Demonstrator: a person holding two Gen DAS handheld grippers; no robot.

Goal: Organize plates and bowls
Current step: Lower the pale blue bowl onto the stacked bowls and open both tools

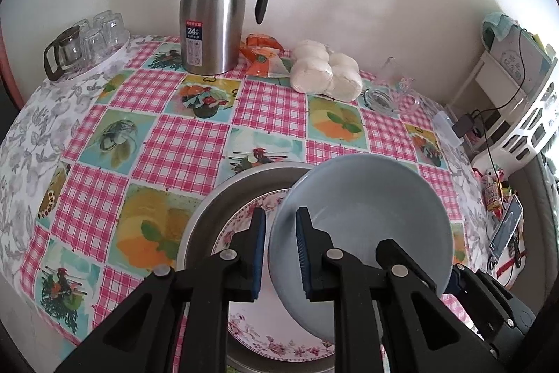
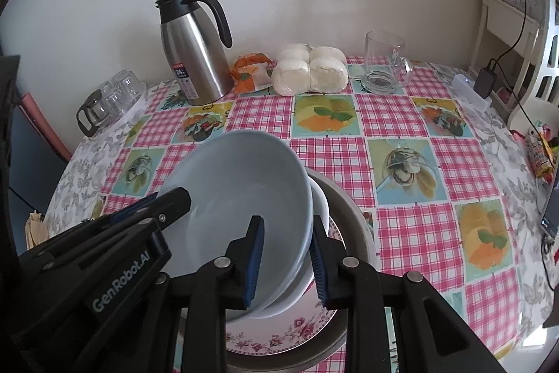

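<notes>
So both grippers are on the same pale blue bowl (image 1: pixel 363 226) here, one on each side of the rim. The left gripper (image 1: pixel 279 247) has its jaws narrow, pinching the bowl's left edge, one blue pad inside and one outside the wall. The right gripper (image 2: pixel 288 250) is clamped on the opposite edge, and in the right wrist view you can see it's actually got two walls between its pads: the blue bowl plus a white bowl (image 2: pixel 319 209) nested right under it, so its jaws sit a bit wider. The bowls are tilted, held up over a floral plate (image 2: pixel 279 334) with pink roses round the border, and that plate lies inside a round metal pan (image 1: pixel 209 209) at the near edge of the table (image 1: pixel 181 142). I can't tell whether the bottom bowl touches the plate or not. The table has a pink gingham and fruit-print cloth. Further back near the wall there's a steel thermos jug (image 1: pixel 213 13) with a black handle, an orange snack packet (image 2: pixel 249 71) just beside it, then a bag of white buns (image 2: pixel 309 69), and a clear glass mug (image 2: pixel 384 62) to the right. Far left corner has a few upturned glasses (image 1: pixel 101 30) and a little glass pot (image 1: pixel 64 53).
</notes>
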